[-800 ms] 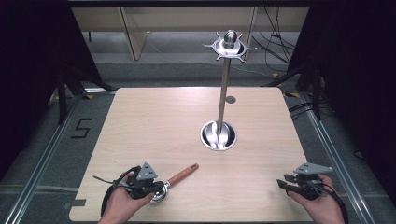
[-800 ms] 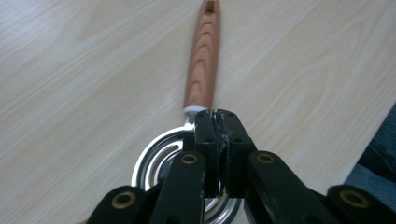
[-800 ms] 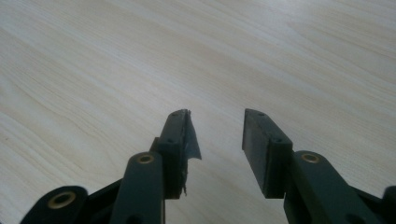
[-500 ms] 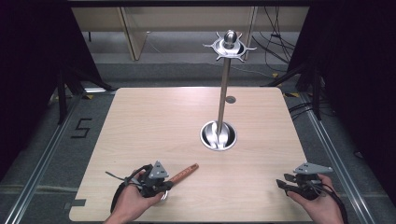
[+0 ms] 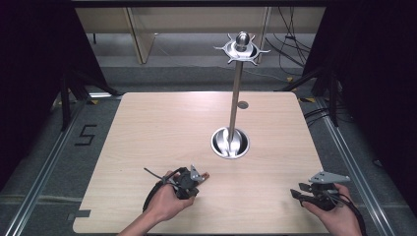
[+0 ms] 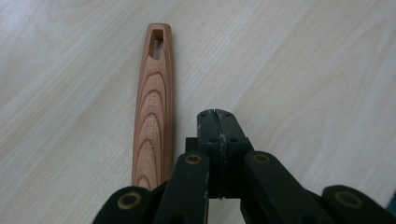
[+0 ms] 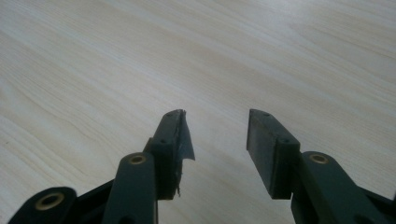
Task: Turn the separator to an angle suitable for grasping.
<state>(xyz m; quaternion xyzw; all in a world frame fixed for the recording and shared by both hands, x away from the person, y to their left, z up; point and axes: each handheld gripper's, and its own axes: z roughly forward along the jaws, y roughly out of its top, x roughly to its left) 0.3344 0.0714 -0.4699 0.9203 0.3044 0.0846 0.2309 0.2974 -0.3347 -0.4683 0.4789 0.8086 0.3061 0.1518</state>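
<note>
Wooden-handled utensil (image 6: 153,107) flat on table

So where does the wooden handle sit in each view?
High view: the wooden handle is mostly hidden under the left tongs, its reddish tip poking out near the table's front edge.
Left gripper view: it lies flat, just left of the shut jaws, slotted end pointing away.
Right gripper view: not in it.
Shared landmark: the pale wood-grain table top.
</note>
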